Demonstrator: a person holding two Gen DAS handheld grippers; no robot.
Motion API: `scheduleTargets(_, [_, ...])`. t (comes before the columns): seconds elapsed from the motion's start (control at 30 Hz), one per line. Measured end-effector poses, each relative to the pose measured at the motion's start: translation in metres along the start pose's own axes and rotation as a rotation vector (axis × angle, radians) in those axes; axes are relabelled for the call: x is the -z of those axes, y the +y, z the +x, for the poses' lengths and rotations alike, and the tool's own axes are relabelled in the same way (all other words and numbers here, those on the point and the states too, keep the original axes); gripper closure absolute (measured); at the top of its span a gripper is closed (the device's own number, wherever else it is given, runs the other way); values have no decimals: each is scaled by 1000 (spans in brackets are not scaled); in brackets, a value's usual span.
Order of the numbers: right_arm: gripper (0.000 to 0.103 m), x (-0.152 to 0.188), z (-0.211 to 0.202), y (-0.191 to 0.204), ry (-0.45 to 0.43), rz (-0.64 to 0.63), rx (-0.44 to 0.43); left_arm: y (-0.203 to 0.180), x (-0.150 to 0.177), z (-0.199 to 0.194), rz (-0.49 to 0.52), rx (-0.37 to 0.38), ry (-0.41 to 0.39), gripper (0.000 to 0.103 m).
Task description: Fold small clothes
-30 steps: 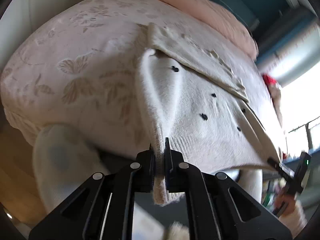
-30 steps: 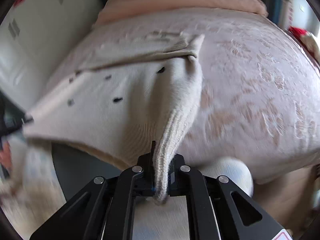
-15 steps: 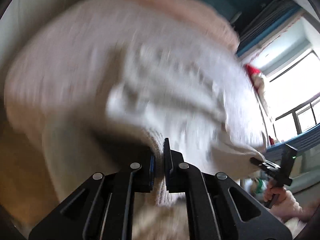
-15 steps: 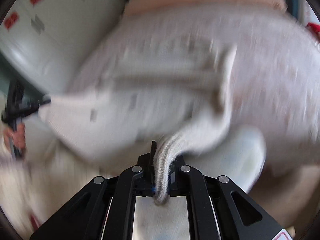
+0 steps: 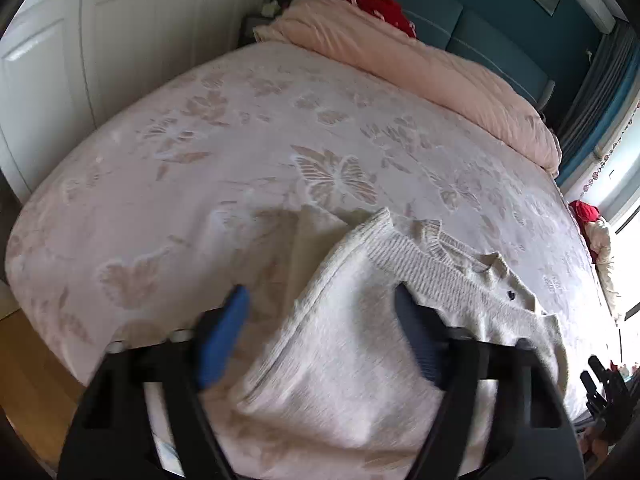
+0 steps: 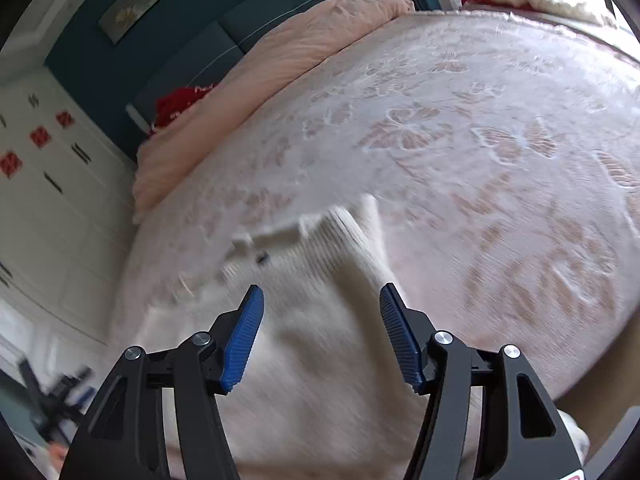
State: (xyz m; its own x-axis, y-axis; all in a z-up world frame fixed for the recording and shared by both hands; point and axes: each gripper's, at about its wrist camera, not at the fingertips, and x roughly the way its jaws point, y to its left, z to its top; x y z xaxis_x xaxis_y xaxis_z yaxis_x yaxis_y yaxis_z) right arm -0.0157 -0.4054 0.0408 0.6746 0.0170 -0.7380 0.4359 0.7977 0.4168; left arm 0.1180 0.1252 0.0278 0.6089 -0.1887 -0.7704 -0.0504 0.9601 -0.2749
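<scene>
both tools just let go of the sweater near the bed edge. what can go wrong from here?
1. The cream sweater lies close to the near edge of the bed; with both tools open, its lower part could slide off.
2. The fold looks uneven: the ribbed hem sits skewed across the collar area, so it may need redoing.
3. The left tool and right tool hover right over the knit; a finger could snag it when pulling away.

Butterfly-patterned bedspread (image 5: 248,152), rolled pink duvet (image 5: 420,68), white wardrobe doors (image 5: 100,36), teal headboard (image 5: 472,28).
</scene>
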Motion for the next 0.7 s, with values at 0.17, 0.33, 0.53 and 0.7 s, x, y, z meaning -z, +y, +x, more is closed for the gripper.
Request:
scheduleTargets(0.17, [38, 10, 7, -10, 36, -16, 43, -17, 6, 9, 150, -20, -5, 19])
scheduleTargets(0.33, [30, -7, 27, -5, 70, 7, 44, -46, -12, 47, 192, -20, -6, 15])
scheduleTargets(0.53, [27, -22, 68, 8, 138, -23, 73, -41, -27, 111, 61, 14, 111, 30])
scheduleTargets(0.7, [89, -14, 95, 17, 209, -122, 106, -34, -18, 124, 33, 78, 192, 96])
